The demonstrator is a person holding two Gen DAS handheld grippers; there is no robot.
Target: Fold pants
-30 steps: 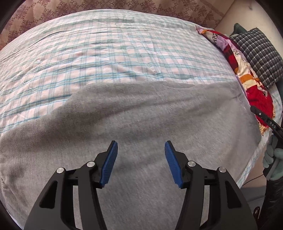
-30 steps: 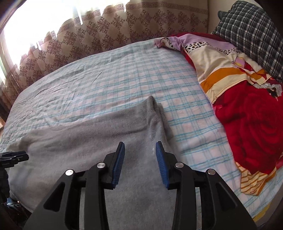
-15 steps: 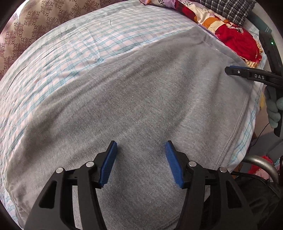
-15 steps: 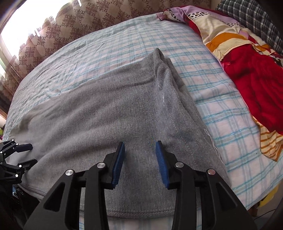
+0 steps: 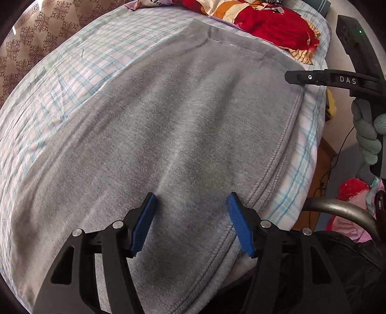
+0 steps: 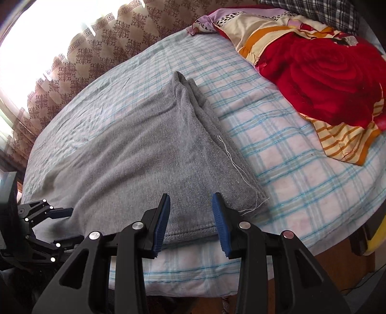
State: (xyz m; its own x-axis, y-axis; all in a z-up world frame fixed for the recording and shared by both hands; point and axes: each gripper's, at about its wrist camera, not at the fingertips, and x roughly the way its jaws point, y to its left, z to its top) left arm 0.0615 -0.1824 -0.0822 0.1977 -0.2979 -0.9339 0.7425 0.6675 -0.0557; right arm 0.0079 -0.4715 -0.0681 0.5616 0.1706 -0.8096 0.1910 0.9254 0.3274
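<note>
Grey sweatpants (image 5: 168,135) lie flat on a plaid bed sheet (image 5: 72,79), their hemmed edge along the bed's near side. My left gripper (image 5: 191,207) is open and empty, just above the pants near that hem. My right gripper (image 6: 191,207) is open and empty over the pants' (image 6: 144,149) near right corner, where a loose white thread (image 6: 235,164) hangs. The right gripper also shows in the left wrist view (image 5: 313,78), and the left gripper shows at the left edge of the right wrist view (image 6: 55,224).
A red and yellow floral blanket (image 6: 325,77) and a dark checked pillow (image 6: 313,12) lie at the bed's far right. A patterned brown curtain (image 6: 84,60) hangs behind the bed. A metal chair frame (image 5: 337,212) and cables stand beside the bed's edge.
Both grippers have drawn back toward the bed's near edge, so the pants' hem now lies under them. Both stay open and empty.
</note>
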